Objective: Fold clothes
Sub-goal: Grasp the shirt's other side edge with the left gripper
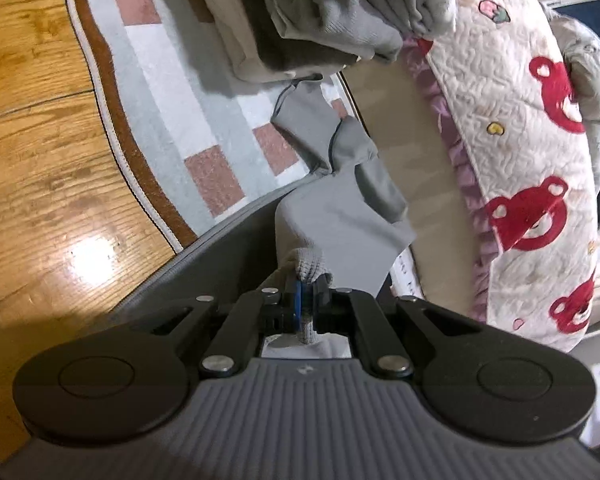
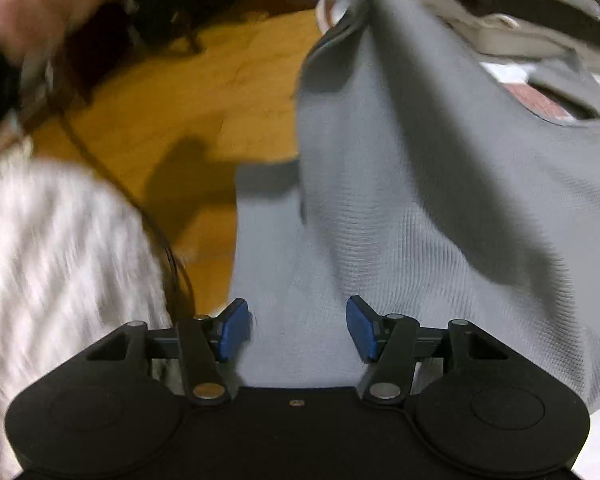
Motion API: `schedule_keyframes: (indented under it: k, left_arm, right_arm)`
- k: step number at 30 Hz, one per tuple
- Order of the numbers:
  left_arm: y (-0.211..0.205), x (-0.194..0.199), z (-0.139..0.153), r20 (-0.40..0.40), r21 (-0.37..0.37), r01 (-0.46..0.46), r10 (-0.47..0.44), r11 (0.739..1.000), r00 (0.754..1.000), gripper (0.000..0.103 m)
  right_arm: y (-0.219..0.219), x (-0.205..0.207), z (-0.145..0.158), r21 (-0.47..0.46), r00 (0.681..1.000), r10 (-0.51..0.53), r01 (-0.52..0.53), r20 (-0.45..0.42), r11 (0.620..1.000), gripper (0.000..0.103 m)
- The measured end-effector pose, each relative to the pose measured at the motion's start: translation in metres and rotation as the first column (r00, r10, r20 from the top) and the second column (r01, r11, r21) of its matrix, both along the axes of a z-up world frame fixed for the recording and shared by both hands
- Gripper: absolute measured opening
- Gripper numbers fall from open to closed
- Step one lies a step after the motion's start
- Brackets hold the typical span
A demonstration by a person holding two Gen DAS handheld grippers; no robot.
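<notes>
Grey knit cloth point(image 1: 340, 216) hangs mid-frame over the checked rug point(image 1: 168, 92), its ribbed edge clamped in the left gripper point(image 1: 306, 300). The right gripper point(image 2: 298, 330), jaws parted, sits low in its view with the cloth between them, pads not pressing.

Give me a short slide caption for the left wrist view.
Left gripper pinches the ribbed cuff of a grey garment above a checked rug, beside a bear-print quilt.
</notes>
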State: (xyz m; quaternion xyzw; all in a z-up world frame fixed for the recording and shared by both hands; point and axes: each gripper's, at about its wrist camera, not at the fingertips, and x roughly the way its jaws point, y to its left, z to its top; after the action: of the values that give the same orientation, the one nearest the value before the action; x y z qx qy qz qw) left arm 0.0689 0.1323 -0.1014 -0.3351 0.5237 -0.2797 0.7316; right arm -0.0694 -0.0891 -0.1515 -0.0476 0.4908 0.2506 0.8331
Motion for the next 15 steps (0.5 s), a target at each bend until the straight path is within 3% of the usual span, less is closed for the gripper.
schedule_keyframes:
  k: [3,6,8,10,11,15]
  left_arm:
    - [0.003,0.001,-0.012,-0.024,0.01,-0.028,0.028,1.0,0.999,0.004]
    - [0.009,0.003,-0.025,-0.066,-0.01,-0.085,0.084,0.996,0.994,0.004]
    - [0.011,0.001,-0.029,-0.102,-0.083,-0.137,0.128,0.987,0.986,0.004]
    - [0.003,-0.005,-0.025,-0.102,-0.139,-0.151,0.137,0.979,0.985,0.004]
    - [-0.003,-0.009,-0.02,-0.095,-0.154,-0.148,0.134,0.977,0.986,0.004]
    - [-0.03,-0.025,-0.01,-0.111,-0.223,-0.117,0.094,0.968,0.989,0.004]
  right_arm:
    - [0.001,-0.01,-0.002,-0.034,0.999,0.004,-0.002,0.046,0.999,0.054]
    - [-0.017,-0.007,0.001,0.04,0.998,-0.057,0.057,0.004,0.998,0.046]
    - [-0.028,-0.003,0.003,0.09,0.994,-0.102,0.104,-0.034,0.99,0.043]
    - [-0.039,0.004,0.006,0.152,0.986,-0.151,0.161,-0.076,0.975,0.043]
    - [-0.042,0.007,0.007,0.179,0.981,-0.172,0.185,-0.086,0.966,0.048]
    - [-0.05,0.008,0.024,0.233,0.97,-0.242,0.236,-0.002,0.944,0.057]
